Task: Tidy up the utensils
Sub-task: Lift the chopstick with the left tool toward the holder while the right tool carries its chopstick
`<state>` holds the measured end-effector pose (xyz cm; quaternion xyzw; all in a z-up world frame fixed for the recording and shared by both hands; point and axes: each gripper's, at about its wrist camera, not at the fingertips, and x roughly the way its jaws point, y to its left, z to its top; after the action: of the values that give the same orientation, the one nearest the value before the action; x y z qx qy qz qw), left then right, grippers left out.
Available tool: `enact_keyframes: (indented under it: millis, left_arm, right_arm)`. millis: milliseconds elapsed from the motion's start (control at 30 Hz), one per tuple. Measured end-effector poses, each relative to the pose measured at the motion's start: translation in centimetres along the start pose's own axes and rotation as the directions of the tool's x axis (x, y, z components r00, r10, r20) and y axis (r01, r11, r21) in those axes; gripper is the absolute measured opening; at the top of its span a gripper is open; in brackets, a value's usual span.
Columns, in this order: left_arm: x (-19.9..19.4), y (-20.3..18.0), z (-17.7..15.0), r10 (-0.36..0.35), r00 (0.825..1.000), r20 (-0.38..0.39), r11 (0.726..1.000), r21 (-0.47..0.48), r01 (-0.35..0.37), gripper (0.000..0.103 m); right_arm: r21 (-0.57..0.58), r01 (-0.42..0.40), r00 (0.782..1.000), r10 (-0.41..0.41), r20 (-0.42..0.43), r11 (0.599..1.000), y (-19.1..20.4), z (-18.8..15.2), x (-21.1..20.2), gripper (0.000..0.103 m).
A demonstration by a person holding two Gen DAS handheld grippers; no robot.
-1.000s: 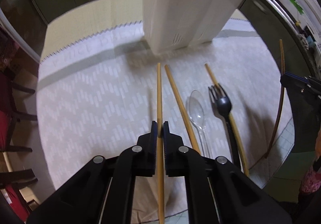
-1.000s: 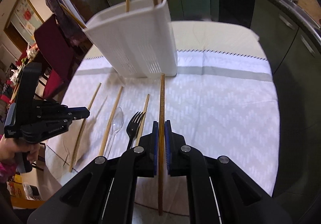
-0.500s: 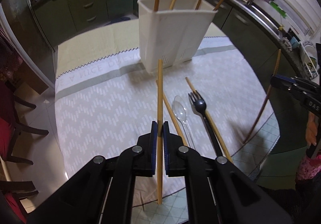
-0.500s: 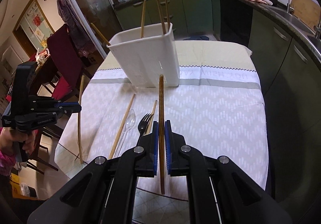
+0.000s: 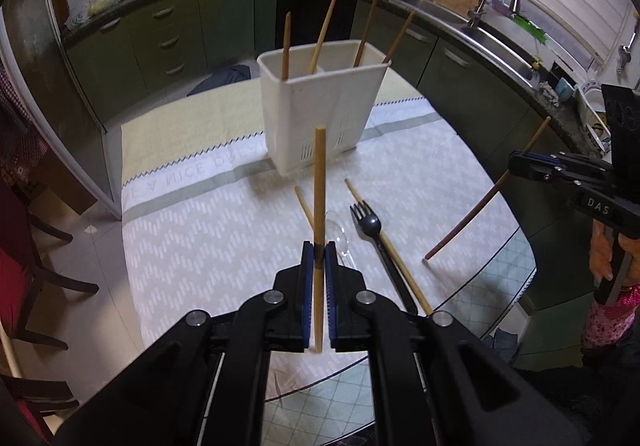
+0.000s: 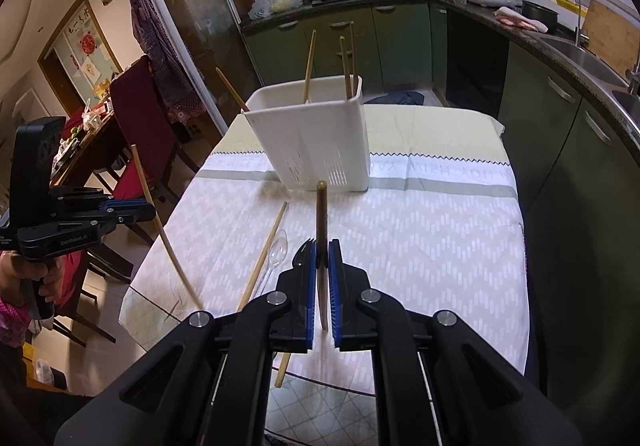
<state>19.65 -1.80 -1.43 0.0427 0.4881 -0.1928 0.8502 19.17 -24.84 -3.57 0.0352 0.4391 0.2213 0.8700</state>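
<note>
Left gripper (image 5: 319, 250) is clamped on a pale chopstick (image 5: 319, 182), blue pads tight on the shaft, the stick pointing up and forward toward the white holder (image 5: 320, 118). Both are held up above the tablecloth (image 5: 208, 230), on the near side of the holder.

Right gripper (image 6: 322, 252) is closed on a darker chopstick (image 6: 321, 214), which also points toward the holder. Seen from the left wrist view, that dark stick slants down from the right gripper, off to the right of the holder, its lower tip past the table edge.

The holder stands upright on the cloth at the far middle of the table. Four chopsticks (image 5: 285, 46) lean out of its top at different angles.

On the cloth in front of the holder lie the rest:
- a loose chopstick (image 6: 266, 246) to the near left of the holder in the right wrist view
- a clear spoon (image 5: 338, 236) just beside it
- a black fork (image 5: 366, 220), tines toward the holder
- another chopstick (image 5: 384, 242) lying against the fork, partly under its handle

From the right wrist view the left gripper shows at the left, well apart from the holder, its pale stick slanting down past the table's edge.
</note>
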Motion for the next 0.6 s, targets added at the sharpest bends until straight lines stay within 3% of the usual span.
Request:
enact_keyframes:
  millis: [333, 600]
  left_arm:
    - [-2.5, -1.4, 2.9, -0.038, 0.998, 0.048, 0.999, 0.027, 0.037, 0.006]
    - [-6.1, -2.4, 7.6, -0.049, 0.994, 0.102, 0.998, 0.055, 0.043, 0.006]
  right_arm:
    - [-0.018, 0.009, 1.0, -0.008, 0.022, 1.0, 0.1, 1.0, -1.6, 0.007]
    - [-0.04, -0.003, 0.998, 0.006, 0.057, 0.999, 0.5, 3.5, -3.7, 0.007]
